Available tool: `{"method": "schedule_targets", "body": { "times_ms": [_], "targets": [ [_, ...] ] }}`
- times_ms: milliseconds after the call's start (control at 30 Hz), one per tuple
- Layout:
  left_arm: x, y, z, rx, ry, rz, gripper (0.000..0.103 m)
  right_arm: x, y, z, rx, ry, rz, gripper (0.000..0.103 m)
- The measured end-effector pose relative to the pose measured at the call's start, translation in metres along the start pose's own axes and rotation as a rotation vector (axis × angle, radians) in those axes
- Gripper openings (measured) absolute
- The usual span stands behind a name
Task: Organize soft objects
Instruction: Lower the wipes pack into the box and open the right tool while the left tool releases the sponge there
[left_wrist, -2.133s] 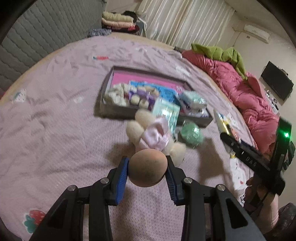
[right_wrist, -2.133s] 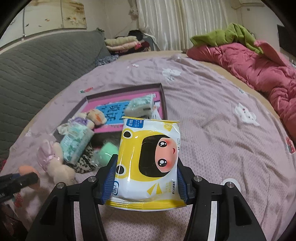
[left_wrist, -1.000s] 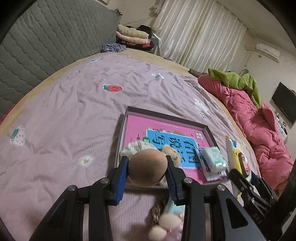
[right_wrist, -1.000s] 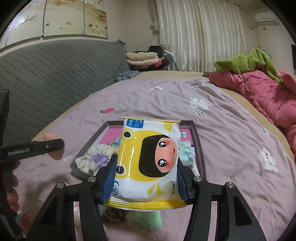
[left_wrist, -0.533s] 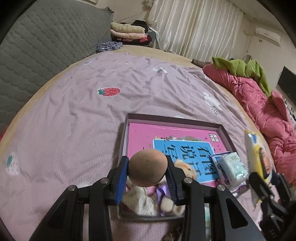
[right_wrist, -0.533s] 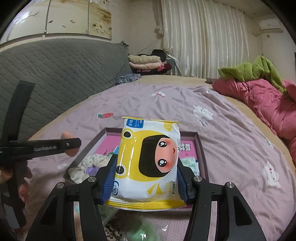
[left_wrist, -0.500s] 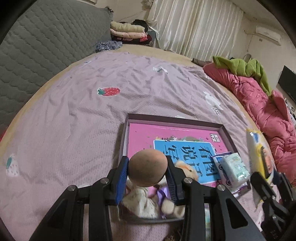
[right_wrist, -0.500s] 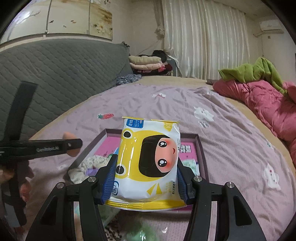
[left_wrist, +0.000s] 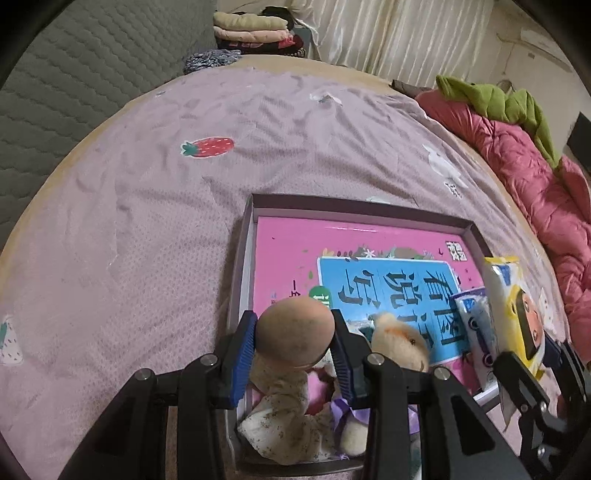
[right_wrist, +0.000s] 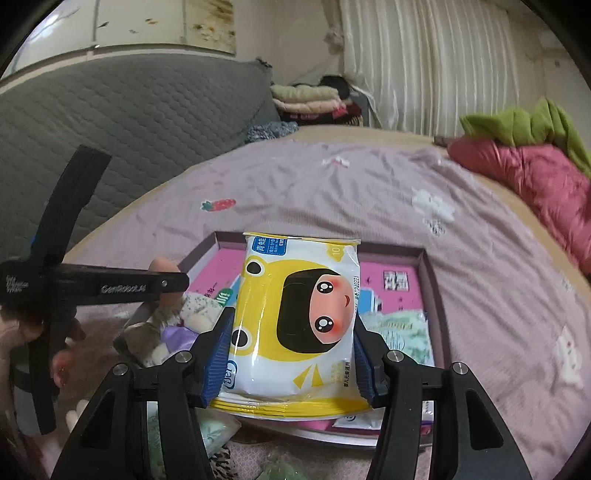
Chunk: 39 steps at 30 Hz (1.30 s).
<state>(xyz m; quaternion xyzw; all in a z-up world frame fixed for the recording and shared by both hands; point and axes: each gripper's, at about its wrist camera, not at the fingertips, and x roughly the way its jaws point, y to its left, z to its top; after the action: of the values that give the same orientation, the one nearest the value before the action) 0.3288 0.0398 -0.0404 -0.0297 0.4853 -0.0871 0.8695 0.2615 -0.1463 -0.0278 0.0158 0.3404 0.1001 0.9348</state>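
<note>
The tan makeup sponge (left_wrist: 295, 332), clamped in the left gripper (left_wrist: 293, 354), hangs at lower centre over the shallow box's (left_wrist: 354, 208) near-left corner, above a plush doll (left_wrist: 399, 341). The box's upper half lies bare. The right gripper (right_wrist: 291, 354) pinches the yellow wipes pack (right_wrist: 299, 317) above the box's right side, angled downward.

The room I work in is dimly and evenly lit, a flat indoor light with a slight warm cast. The pleated white curtains (right_wrist: 436, 62) glow palest, though little daylight comes through them. Shadows are soft: a faint dark patch lies under my left hand-held gripper (left_wrist: 294, 356) inside the shallow purple-rimmed cardboard tray (left_wrist: 362, 208). The glossy yellow wipes packet with a cartoon face (right_wrist: 295, 314) carries thin white glare streaks along its creases. Both fisheye views bend the lilac printed bedsheet (left_wrist: 147, 221) into a dome, with black vignetted corners. The crumpled pink quilt (right_wrist: 535, 177) smears with motion blur towards the right edge.
</note>
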Motion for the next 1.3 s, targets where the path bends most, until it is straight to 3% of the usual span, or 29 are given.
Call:
{"method": "schedule_targets", "body": {
  "times_ms": [167,367,467,633,1300],
  "targets": [
    [0.000,-0.002,0.000,0.010,0.000,0.016,0.039,0.009,-0.002,-0.004,0.004,0.032,0.017,0.059],
    [0.002,-0.007,-0.002,0.030,0.011,0.018,0.039,0.009,0.000,-0.006,-0.043,0.037,-0.040,0.059],
    [0.005,-0.010,-0.004,0.048,0.025,0.031,0.040,0.016,-0.002,-0.009,-0.017,0.066,-0.004,0.059],
    [0.007,-0.011,-0.007,0.066,0.034,0.039,0.040,0.028,0.005,-0.016,-0.054,0.122,-0.046,0.059],
    [0.009,-0.012,-0.009,0.080,0.050,0.049,0.040,0.031,0.005,-0.018,-0.041,0.130,-0.056,0.060]
  ]
}}
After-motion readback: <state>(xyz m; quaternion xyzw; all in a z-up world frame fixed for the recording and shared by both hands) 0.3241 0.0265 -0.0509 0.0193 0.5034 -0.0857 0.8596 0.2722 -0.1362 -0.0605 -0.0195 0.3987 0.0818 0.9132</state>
